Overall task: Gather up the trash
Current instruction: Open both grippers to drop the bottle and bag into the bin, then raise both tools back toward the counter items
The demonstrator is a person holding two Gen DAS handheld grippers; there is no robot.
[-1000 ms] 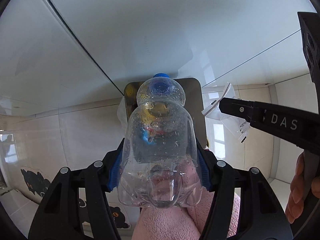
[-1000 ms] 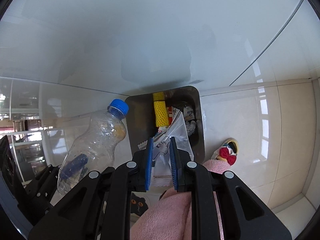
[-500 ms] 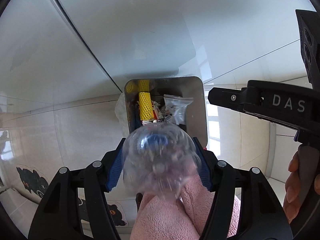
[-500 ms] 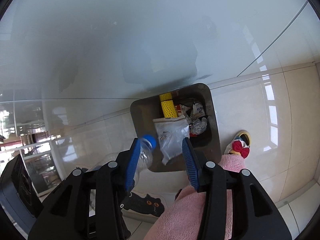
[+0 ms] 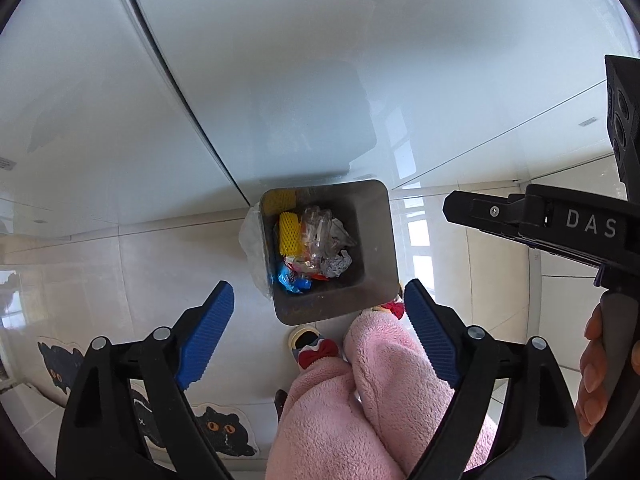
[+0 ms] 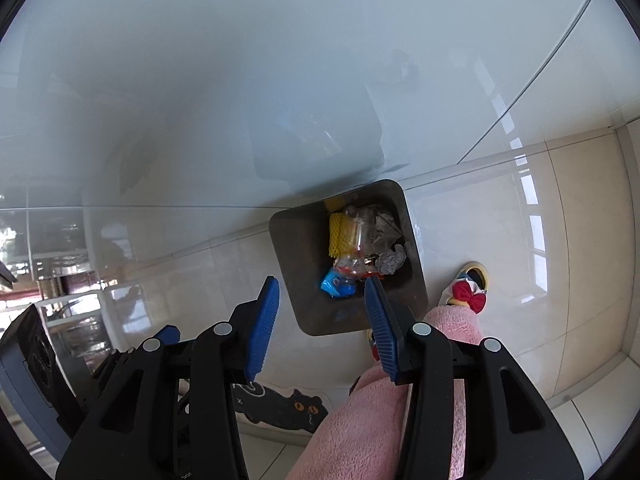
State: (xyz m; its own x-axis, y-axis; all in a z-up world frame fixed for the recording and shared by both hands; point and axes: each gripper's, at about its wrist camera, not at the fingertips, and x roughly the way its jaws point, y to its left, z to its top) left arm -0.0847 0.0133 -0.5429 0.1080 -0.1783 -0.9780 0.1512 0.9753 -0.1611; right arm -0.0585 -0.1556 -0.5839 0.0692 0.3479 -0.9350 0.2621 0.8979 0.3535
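Note:
A dark metal trash bin [image 5: 376, 236] stands on the floor below a white glossy counter [image 5: 280, 60]. In it lie a clear plastic bottle [image 5: 316, 232], a yellow foam net [image 5: 289, 234], a crumpled wrapper [image 5: 336, 266] and a blue packet [image 5: 287, 278]. My left gripper [image 5: 318, 300] is open and empty above the bin's near edge. My right gripper [image 6: 322, 294] is open and empty over the bin [image 6: 296, 252]; the bottle [image 6: 360, 236] and the blue packet [image 6: 336, 284] show between its fingers. The right gripper's body also shows at the right of the left wrist view [image 5: 540, 220].
The person's pink fleece legs [image 5: 360, 400] and slippers with red bows [image 5: 316, 350] stand just before the bin. A black cat floor sticker [image 5: 220, 428] lies at the lower left. A white bag [image 5: 252, 240] hangs at the bin's left side. The floor is pale tile.
My left gripper opened and the clear bottle dropped into the bin. My right gripper opened and let its plastic wrapper fall in too. Both grippers rose farther above the bin.

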